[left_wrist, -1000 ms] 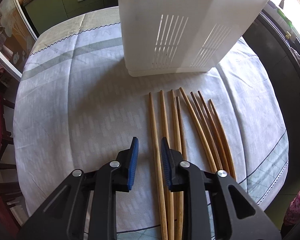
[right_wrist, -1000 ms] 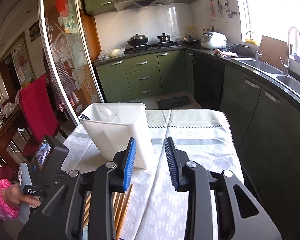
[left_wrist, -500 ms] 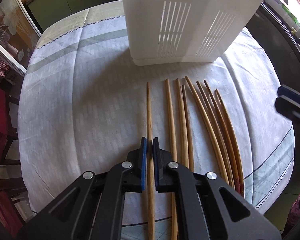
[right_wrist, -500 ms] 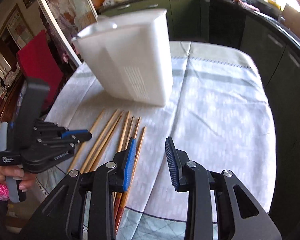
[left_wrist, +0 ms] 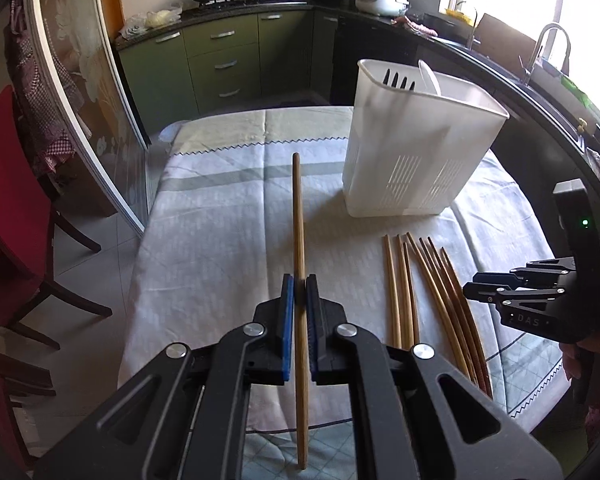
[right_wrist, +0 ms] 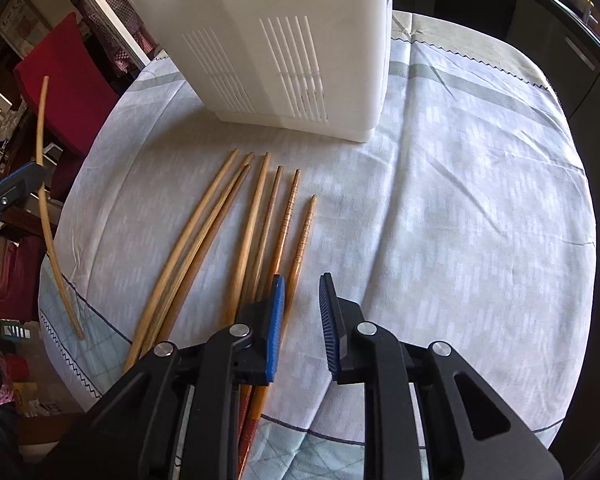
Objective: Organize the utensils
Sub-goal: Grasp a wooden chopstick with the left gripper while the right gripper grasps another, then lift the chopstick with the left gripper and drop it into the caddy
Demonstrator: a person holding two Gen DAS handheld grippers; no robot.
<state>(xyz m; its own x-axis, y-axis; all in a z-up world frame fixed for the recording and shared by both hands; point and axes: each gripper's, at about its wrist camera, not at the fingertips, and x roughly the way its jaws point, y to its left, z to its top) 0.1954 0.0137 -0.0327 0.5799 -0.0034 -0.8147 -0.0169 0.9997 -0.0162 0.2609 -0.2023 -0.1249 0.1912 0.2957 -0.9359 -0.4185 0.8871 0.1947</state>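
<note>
The left gripper (left_wrist: 296, 292) is pinching one chopstick (left_wrist: 299, 240) between its blue pads (left_wrist: 287, 320). The stick is up in the air above the table (left_wrist: 220, 232), and it sticks out past the pads at both ends. In the right wrist view the same stick (right_wrist: 46, 208) shows at the far left, off the cloth, held by the left gripper (right_wrist: 16, 184). The right gripper (right_wrist: 302, 304) is open a bit and holds nothing. It hangs low over the cloth, just to the right of the other chopsticks (right_wrist: 260, 216). Those sticks lie side by side on the table, with their tips pointing at the white bin (right_wrist: 276, 40). Their near ends go under the right gripper. The bin (left_wrist: 416, 152) stands upright on the table, just past the tips of the sticks. A black fork (left_wrist: 398, 80) and a white spoon (left_wrist: 430, 76) stand inside it. In the left wrist view the right gripper (left_wrist: 476, 291) shows at the right edge, near the loose sticks (left_wrist: 420, 292).
</note>
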